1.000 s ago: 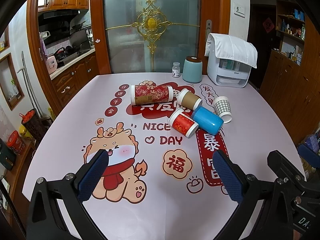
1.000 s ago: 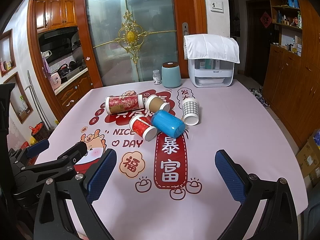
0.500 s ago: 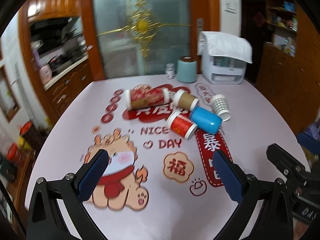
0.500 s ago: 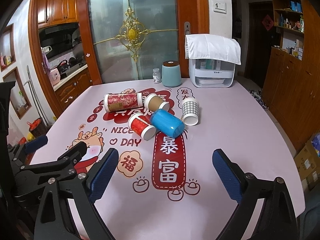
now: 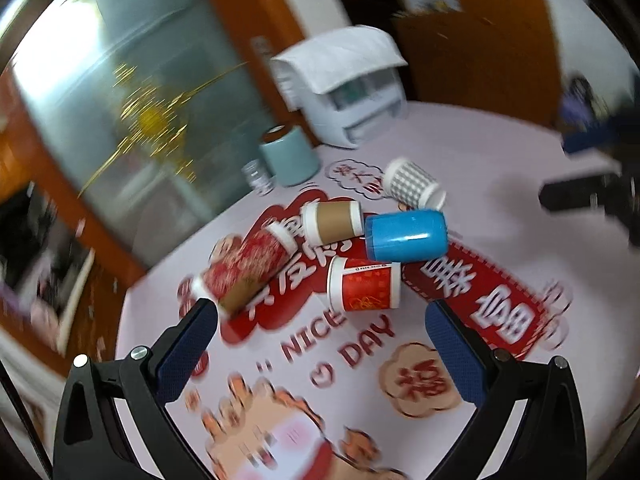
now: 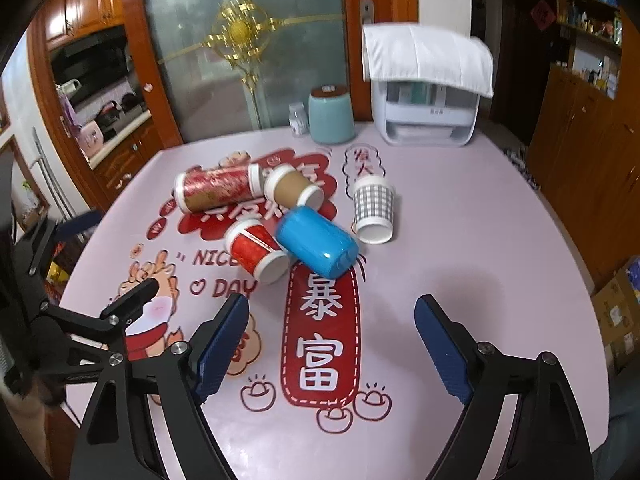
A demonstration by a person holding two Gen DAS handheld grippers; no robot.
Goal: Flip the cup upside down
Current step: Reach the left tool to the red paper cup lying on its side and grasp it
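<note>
Since 1 s ago, left gripper (image 5: 320, 328) swung in tilted and blurred, now near the red cup (image 5: 363, 285), jaws apart and empty; likely choosing that cup for the flip. Right gripper (image 6: 331, 322) also closer, jaws apart, holding nothing. 5 cups unmoved, clustered mid-table (image 6: 480, 240), all lying on their sides. Red cup's long axis flat on the cloth, open mouth toward the right gripper, touching the blue cup (image 6: 318, 247). Flip not yet begun.
</note>
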